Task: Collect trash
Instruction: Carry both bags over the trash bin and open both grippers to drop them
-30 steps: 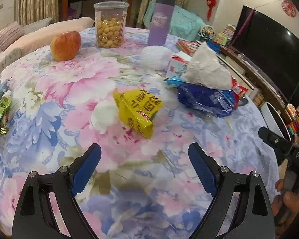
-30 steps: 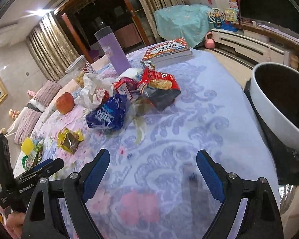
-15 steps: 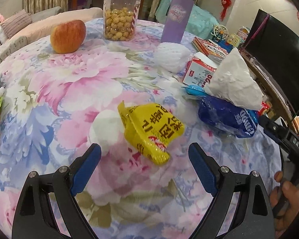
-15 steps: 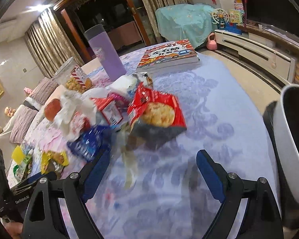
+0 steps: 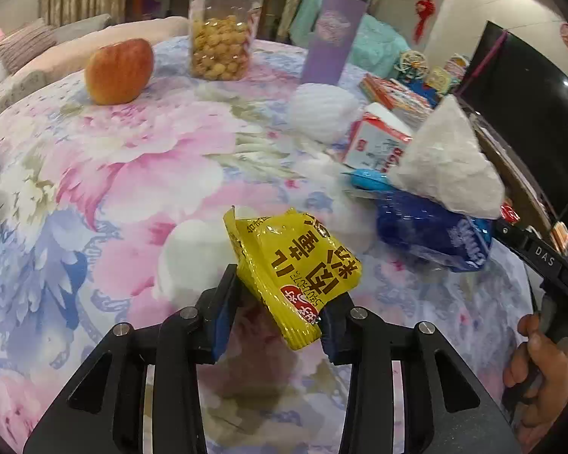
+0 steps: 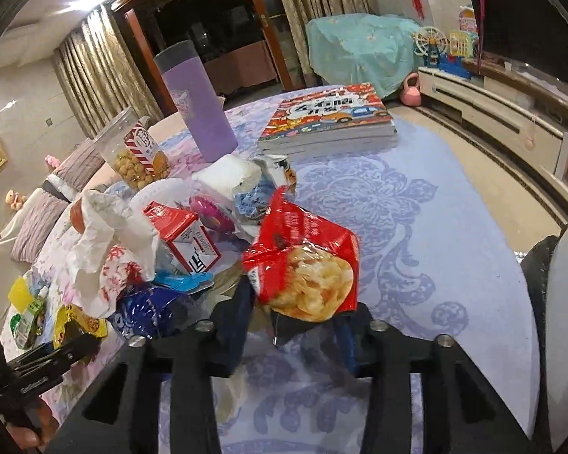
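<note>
A yellow snack wrapper lies on the flowered tablecloth next to a white tissue wad. My left gripper is closing, and its blue pads press the wrapper's near end from both sides. In the right wrist view a red chip bag stands up between the jaws of my right gripper, which is closing too, its pads against the bag's lower part. A blue wrapper and crumpled white paper lie just right of the yellow one.
An apple, a jar of snacks, a purple cup and a stack of books stand farther back. A red-and-white carton sits in the litter pile. A white bin stands off the table's right edge.
Both grippers have gone from wide open to closed around their items: the left on the yellow wrapper, the right on the red chip bag. Each also moved forward toward its item.
</note>
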Demonstrator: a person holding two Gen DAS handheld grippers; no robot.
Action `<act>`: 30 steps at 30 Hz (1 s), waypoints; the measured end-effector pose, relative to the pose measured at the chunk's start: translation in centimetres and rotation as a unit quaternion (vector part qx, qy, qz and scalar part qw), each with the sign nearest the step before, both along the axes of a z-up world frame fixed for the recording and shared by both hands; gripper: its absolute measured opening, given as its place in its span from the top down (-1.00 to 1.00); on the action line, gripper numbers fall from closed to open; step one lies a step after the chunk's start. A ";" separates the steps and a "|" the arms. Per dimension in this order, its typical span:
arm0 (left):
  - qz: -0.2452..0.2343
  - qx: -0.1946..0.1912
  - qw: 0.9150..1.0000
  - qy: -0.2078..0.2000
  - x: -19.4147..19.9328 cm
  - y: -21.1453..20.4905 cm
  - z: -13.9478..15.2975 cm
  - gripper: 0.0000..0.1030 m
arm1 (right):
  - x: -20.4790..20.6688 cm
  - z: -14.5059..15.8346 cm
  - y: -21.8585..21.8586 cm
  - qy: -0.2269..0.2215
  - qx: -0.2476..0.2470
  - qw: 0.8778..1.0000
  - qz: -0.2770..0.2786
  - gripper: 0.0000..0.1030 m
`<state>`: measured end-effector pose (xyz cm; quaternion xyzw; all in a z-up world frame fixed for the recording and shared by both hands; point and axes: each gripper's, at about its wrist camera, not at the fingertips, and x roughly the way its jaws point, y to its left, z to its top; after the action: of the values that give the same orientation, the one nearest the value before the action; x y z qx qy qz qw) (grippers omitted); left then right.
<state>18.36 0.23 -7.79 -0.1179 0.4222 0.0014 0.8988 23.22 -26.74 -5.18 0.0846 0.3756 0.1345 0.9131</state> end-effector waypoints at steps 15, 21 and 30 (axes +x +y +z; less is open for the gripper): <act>-0.079 -0.003 0.997 -0.015 -3.3 -4.6 1.3 0.40 | -7.4 1.0 -2.8 -0.004 0.036 0.999 -0.020 0.46; -0.118 -0.006 0.993 -0.020 -4.4 -7.4 2.1 0.40 | -10.2 1.7 -4.5 -0.007 0.045 0.998 -0.037 0.46; -0.165 -0.001 0.986 -0.023 -5.2 -11.1 2.5 0.40 | -13.4 2.3 -7.3 -0.011 0.051 0.996 -0.071 0.46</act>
<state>13.16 -10.84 -5.29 -0.0476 0.4151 -0.1502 0.8960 9.87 -34.06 -2.88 0.1560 0.3510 0.0898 0.9189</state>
